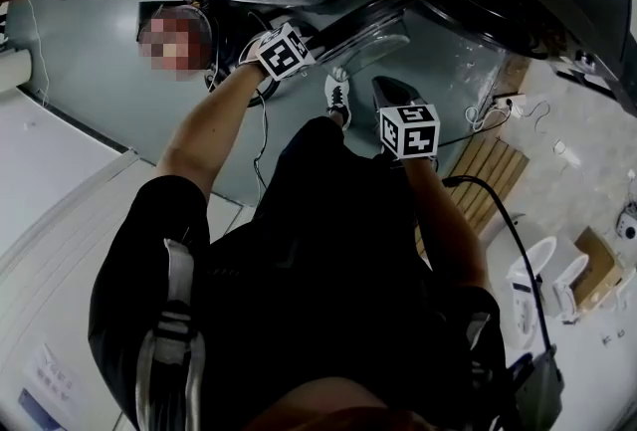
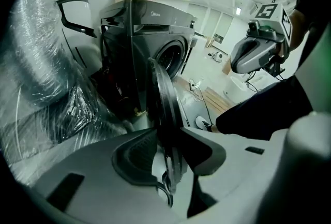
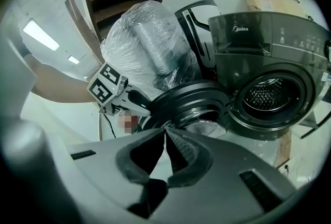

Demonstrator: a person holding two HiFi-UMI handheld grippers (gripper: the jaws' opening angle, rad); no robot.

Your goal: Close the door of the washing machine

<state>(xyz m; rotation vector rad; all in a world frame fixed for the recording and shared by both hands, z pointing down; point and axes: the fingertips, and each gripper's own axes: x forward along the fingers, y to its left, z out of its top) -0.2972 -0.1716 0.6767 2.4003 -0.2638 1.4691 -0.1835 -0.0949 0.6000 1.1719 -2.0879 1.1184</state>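
Note:
The dark washing machine [image 3: 269, 62] stands with its drum opening [image 3: 272, 94] uncovered. Its round door [image 3: 194, 101] is swung out to the left of the opening. In the left gripper view the door [image 2: 163, 99] shows edge-on, and my left gripper [image 2: 168, 154] is shut on its rim, one pad on each side. From the head view the door [image 1: 373, 36] lies just right of the left gripper's marker cube [image 1: 284, 51]. My right gripper [image 3: 165, 132] is shut and empty, its tips close in front of the door's rim, apart from it.
A big plastic-wrapped bundle [image 3: 150, 42] stands left of the machine, close behind the door. The person's shoe [image 1: 336, 96] is on the grey floor under the door. A wooden slat pallet [image 1: 488, 165], a power strip [image 1: 503, 106] and white appliances [image 1: 542, 270] lie to the right.

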